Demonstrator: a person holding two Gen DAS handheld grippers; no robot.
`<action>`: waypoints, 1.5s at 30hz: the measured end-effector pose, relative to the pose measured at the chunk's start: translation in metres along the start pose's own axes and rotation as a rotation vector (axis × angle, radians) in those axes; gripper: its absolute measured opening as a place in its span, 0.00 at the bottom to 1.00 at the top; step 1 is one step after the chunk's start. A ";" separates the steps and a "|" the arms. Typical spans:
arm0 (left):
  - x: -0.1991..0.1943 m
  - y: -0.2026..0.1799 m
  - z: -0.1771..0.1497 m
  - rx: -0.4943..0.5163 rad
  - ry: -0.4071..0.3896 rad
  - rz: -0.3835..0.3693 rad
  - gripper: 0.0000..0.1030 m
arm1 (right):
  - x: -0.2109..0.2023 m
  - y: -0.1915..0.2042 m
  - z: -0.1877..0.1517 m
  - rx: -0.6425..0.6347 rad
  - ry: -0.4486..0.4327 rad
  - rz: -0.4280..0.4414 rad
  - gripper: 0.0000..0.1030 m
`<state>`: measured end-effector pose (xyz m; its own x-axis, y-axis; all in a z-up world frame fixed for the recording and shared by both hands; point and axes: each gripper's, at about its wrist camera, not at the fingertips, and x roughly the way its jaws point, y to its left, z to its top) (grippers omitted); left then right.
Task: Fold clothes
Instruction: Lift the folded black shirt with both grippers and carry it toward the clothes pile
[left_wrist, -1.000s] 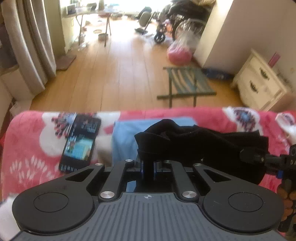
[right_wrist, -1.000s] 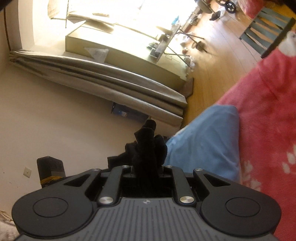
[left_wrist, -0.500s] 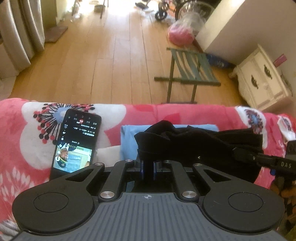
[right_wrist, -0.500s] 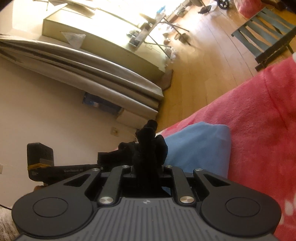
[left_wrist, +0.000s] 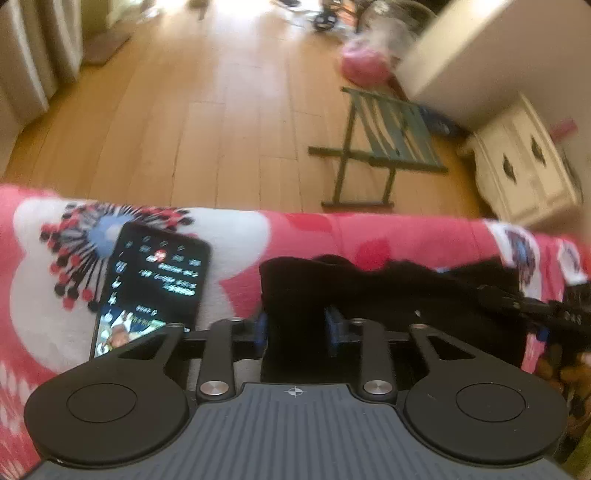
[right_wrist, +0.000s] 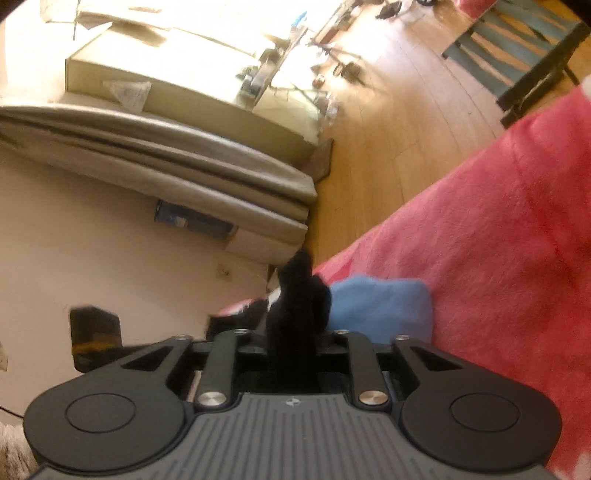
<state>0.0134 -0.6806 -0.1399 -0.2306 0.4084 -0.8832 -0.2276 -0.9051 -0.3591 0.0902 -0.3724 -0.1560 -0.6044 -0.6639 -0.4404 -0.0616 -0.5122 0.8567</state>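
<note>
Left wrist view: left gripper (left_wrist: 295, 325), jaws just parted, black garment (left_wrist: 388, 291) between them at lower centre on red floral blanket (left_wrist: 406, 236), beside phone (left_wrist: 155, 284). Right gripper (right_wrist: 291, 343) jaws likewise opening w/ garment between; blue cloth (right_wrist: 380, 306) just right of it.

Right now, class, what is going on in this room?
A person with a gripper in each hand is folding a black garment over a red floral blanket. The left gripper and right gripper each have cloth between the jaws, which have just been opening, so the garment is likely being set down on the blue cloth. A phone lies on the blanket to the left.
</note>
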 end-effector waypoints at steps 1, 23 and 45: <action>-0.004 0.002 0.000 -0.012 -0.015 0.000 0.35 | -0.004 -0.001 0.002 0.005 -0.031 -0.010 0.40; -0.021 -0.020 -0.019 0.225 -0.046 0.009 0.37 | -0.011 0.120 -0.016 -0.823 0.118 -0.298 0.15; -0.041 -0.022 -0.023 0.206 0.085 -0.221 0.37 | -0.065 0.108 -0.050 -0.402 0.238 -0.354 0.12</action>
<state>0.0495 -0.6796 -0.1027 -0.0765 0.5735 -0.8156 -0.4523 -0.7490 -0.4842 0.1629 -0.4115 -0.0483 -0.4040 -0.4952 -0.7692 0.1067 -0.8606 0.4980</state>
